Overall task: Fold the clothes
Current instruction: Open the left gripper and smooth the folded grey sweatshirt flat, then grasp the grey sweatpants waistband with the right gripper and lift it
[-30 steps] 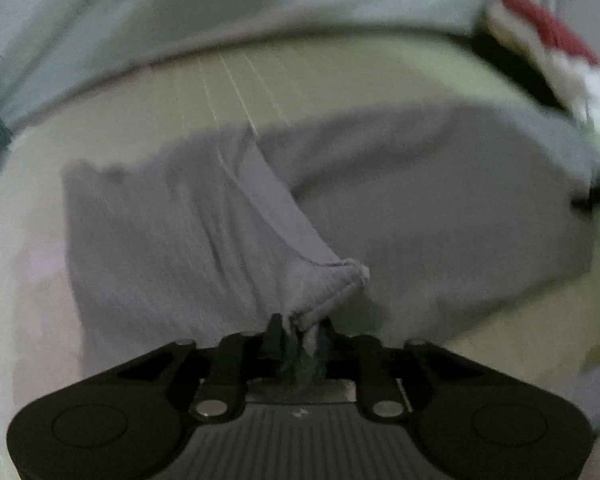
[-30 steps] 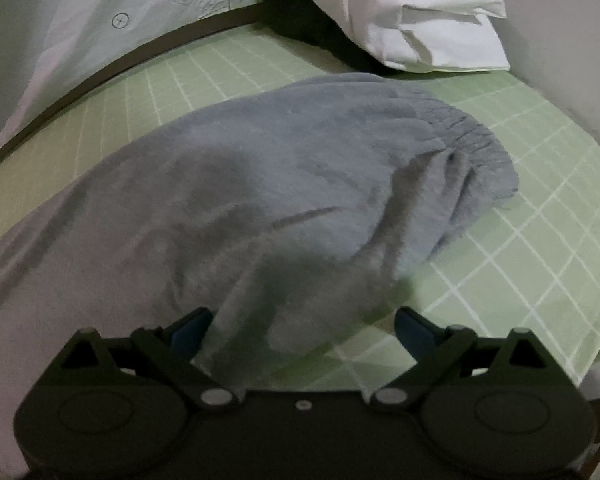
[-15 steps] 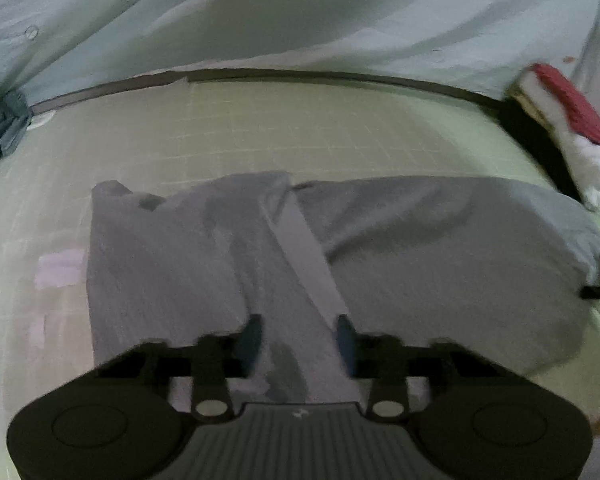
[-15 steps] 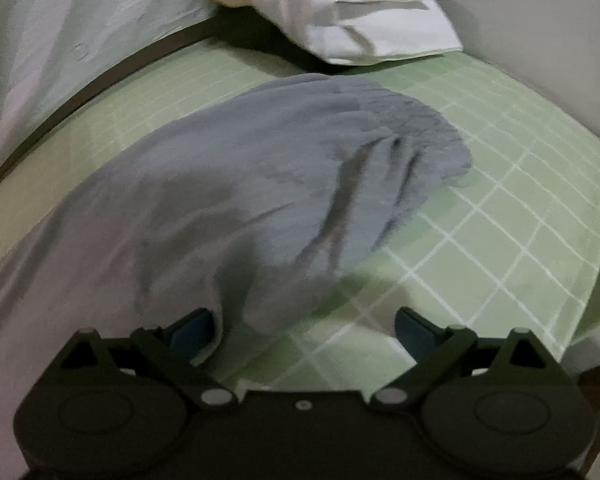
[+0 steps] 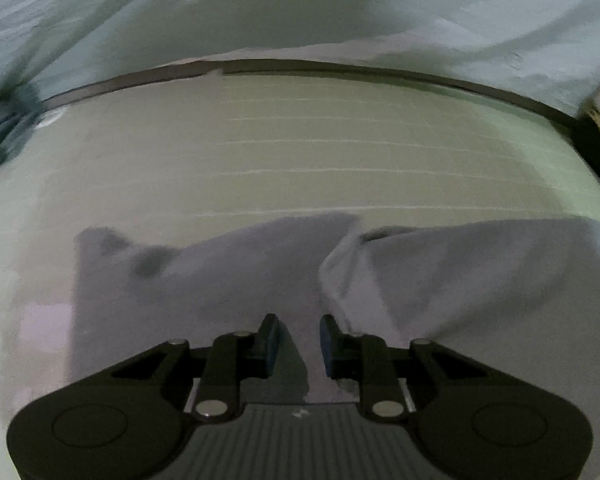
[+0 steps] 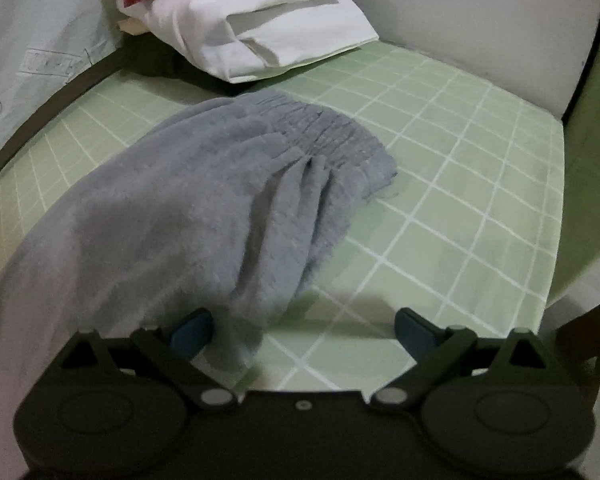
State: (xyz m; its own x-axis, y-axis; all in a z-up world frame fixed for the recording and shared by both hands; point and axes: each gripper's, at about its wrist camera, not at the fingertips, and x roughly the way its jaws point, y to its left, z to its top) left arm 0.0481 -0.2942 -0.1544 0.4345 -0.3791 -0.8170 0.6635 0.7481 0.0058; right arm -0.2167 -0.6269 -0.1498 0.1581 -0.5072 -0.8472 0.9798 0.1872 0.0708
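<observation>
Left tongs released trousers, now parted, empty; right tongs wide apart. Risk: loose fold slumping on mat.

You had a worktop covered by a pale green mat with a white grid. A dark band edged its far side, with light blue-green sheeting behind it. A pale wall stood at the right end. Light was dim, and the left view was blurred.
</observation>
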